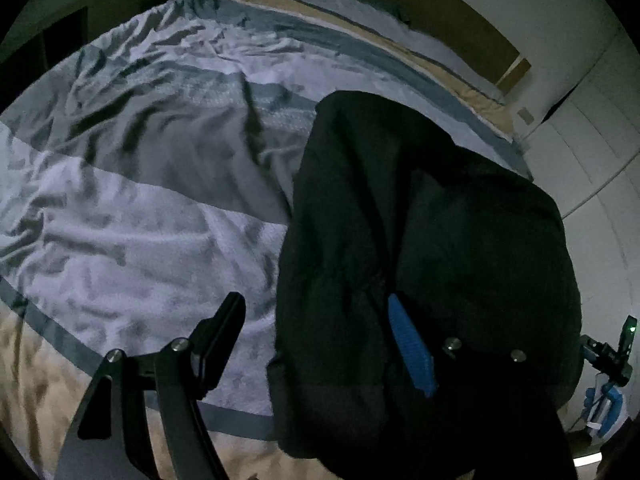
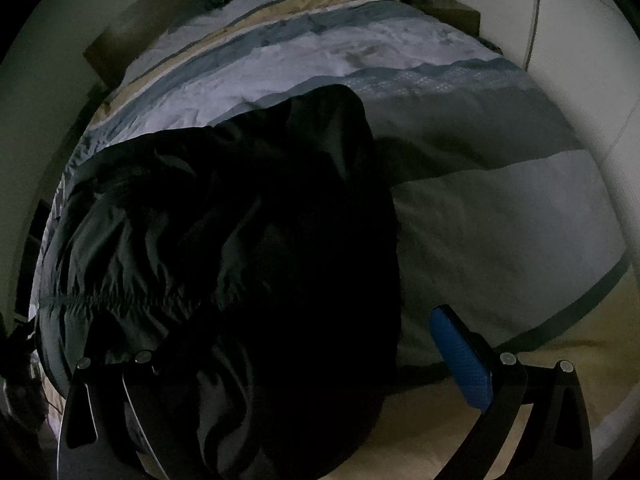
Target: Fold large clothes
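Note:
A large black jacket (image 1: pixel 424 248) lies on the striped bed cover (image 1: pixel 152 200), at the right in the left wrist view and at the left in the right wrist view (image 2: pixel 224 248). My left gripper (image 1: pixel 316 336) is open; its left finger is over the cover and its blue-padded right finger (image 1: pixel 412 348) rests on or in the jacket's folds. My right gripper (image 2: pixel 304 364) is open wide; the jacket's near edge lies between its jaws, the left finger is partly buried in cloth, and the blue pad (image 2: pixel 460 360) is clear of it.
The bed cover (image 2: pixel 500 208) has white, grey, blue and tan stripes and is wrinkled. A brown headboard (image 1: pixel 440 12) stands at the far end. White walls flank the bed. The other gripper (image 1: pixel 608 352) shows at the left wrist view's right edge.

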`<action>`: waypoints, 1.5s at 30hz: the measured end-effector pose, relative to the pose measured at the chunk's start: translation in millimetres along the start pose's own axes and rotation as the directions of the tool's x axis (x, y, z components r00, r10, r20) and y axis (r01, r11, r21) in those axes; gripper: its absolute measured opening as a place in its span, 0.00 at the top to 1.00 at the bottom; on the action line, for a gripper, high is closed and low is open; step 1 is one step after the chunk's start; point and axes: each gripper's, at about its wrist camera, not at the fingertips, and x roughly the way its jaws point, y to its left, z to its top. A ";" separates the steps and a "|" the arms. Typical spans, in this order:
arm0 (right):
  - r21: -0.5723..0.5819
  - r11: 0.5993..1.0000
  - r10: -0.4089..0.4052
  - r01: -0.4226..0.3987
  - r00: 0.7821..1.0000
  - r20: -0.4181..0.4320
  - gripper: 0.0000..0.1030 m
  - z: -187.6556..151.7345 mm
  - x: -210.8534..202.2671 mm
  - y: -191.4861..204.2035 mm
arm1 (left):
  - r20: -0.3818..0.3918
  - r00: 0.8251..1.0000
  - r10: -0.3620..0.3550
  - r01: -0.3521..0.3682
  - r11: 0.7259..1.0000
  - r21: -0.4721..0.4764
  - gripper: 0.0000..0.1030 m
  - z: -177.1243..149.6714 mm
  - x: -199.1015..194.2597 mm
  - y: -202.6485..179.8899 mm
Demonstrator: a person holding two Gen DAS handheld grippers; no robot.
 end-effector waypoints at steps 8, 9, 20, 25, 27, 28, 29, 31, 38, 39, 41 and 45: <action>0.038 0.997 0.065 -0.063 0.996 -0.060 0.00 -16.5 16.8 -9.1 | -0.030 0.999 -0.033 0.034 0.999 0.012 0.30 -8.5 6.2 -7.6; 0.041 0.997 0.070 -0.067 0.996 -0.063 0.00 -18.1 17.4 -9.5 | -0.027 0.999 -0.023 0.024 1.000 0.017 0.30 -9.2 6.1 -8.9; 0.048 0.996 0.084 -0.080 0.992 -0.095 0.00 -11.9 29.9 -6.8 | -0.008 0.999 0.039 -0.038 0.995 0.091 0.30 -13.2 7.7 -17.9; 0.084 0.990 0.121 -0.112 0.986 -0.116 0.00 -11.1 41.3 -13.2 | -0.012 0.999 0.052 -0.050 0.990 0.132 0.30 -12.7 12.4 -21.8; 0.112 0.985 0.147 -0.133 0.981 -0.129 0.00 -11.1 48.2 -16.9 | -0.017 0.998 0.056 -0.053 0.989 0.141 0.30 -12.5 15.1 -22.8; 0.126 0.981 0.161 -0.144 0.978 -0.134 0.00 -11.3 52.0 -18.7 | -0.023 0.998 0.060 -0.056 0.988 0.145 0.30 -12.2 17.2 -23.2; 0.137 0.979 0.171 -0.152 0.975 -0.140 0.00 -12.0 55.1 -19.7 | -0.025 0.998 0.065 -0.061 0.987 0.151 0.30 -11.8 19.1 -23.9; 0.154 0.974 0.187 -0.163 0.971 -0.151 0.00 -13.6 60.4 -22.9 | -0.029 0.997 0.078 -0.072 0.983 0.167 0.30 -11.8 22.8 -26.5; 0.190 0.962 0.233 -0.197 0.954 -0.189 0.00 -14.7 78.5 -25.8 | -0.044 0.993 0.108 -0.096 0.972 0.213 0.28 -13.6 35.9 -31.6; 0.197 0.959 0.241 -0.203 0.951 -0.194 0.00 -14.9 81.7 -26.2 | -0.044 0.992 0.115 -0.103 0.971 0.217 0.25 -13.5 37.6 -31.6; 0.206 0.956 0.251 -0.209 0.947 -0.200 0.00 -14.6 86.1 -27.2 | -0.047 0.991 0.124 -0.111 0.969 0.220 0.19 -12.9 40.9 -29.7; 0.243 0.941 0.287 -0.234 0.935 -0.210 0.00 -15.7 97.8 -29.6 | -0.059 0.991 0.119 -0.104 0.970 0.218 0.16 -12.6 46.5 -27.3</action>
